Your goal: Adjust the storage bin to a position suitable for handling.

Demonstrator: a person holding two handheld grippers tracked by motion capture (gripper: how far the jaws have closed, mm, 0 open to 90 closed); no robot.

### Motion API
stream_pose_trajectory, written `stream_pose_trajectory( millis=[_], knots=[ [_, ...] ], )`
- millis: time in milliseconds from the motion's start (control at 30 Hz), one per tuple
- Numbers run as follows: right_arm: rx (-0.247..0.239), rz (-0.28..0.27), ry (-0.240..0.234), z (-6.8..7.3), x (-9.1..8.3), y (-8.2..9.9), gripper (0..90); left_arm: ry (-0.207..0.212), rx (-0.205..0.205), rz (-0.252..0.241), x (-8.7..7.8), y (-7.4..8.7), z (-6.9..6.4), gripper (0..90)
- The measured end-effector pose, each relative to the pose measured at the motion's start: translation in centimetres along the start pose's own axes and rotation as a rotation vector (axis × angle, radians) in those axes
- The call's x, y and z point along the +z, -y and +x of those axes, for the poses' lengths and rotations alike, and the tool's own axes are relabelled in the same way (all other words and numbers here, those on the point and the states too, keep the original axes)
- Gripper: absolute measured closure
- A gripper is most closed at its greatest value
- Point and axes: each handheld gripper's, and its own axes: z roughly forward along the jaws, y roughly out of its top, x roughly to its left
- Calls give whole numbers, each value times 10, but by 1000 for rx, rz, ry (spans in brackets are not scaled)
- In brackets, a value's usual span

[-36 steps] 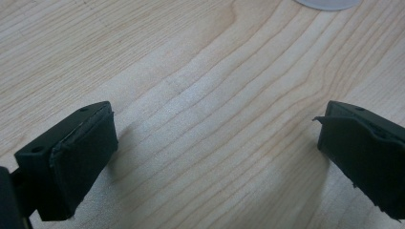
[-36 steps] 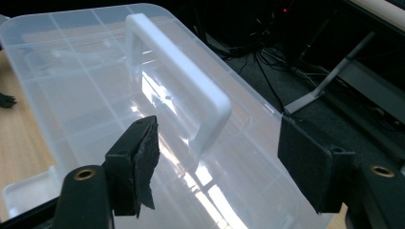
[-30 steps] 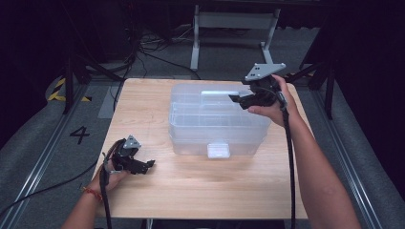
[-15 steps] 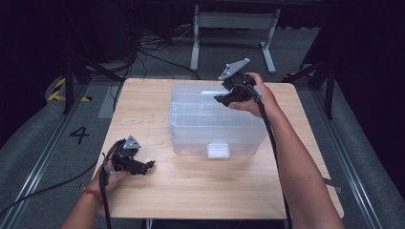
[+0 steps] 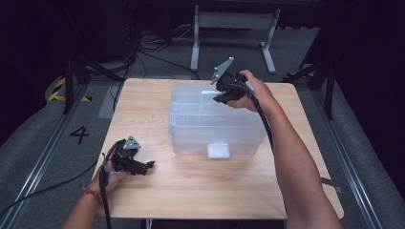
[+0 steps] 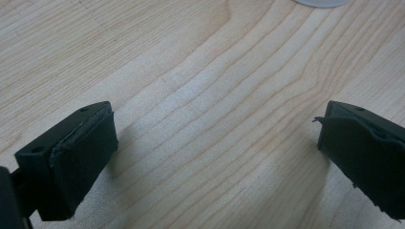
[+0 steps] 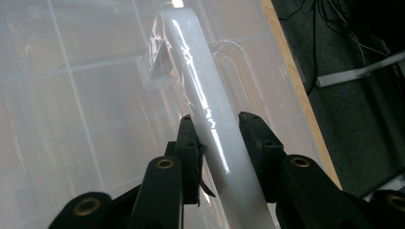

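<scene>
The right tool [image 7: 217,143] has just been closing and pinches the box's [image 5: 191,129] handle [image 7: 200,95] between its pads. The left tool [image 6: 215,148] rests wide, empty, on the tabletop [image 6: 200,71]. Lifting by one slick handle (glossy plastic) could let it slip or tip the box.

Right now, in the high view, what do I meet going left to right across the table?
Left claw resting open on the wooden table → clear plastic bin → right claw closing on the bin's white handle, at the bin's far side.

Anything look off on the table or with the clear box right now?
Nothing stands out. The clear box sits square on the table, lid on; the right tongs straddle its handle; the left tongs rest open.
</scene>
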Motion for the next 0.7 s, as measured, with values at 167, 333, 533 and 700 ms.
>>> stream_pose_trajectory(
  millis=[167,333,533,700],
  knots=[
    [-29,18,-51,-5,0,-2,736,0,2,1,0,0,0,4],
    [-63,24,-96,-8,-1,-2,754,0,2,1,0,0,0,4],
    [-86,31,-110,-4,-5,-2,765,1,2,1,0,0,0,3],
    [-95,13,-123,0,-8,1,776,1,2,1,0,0,0,3]
  ],
)
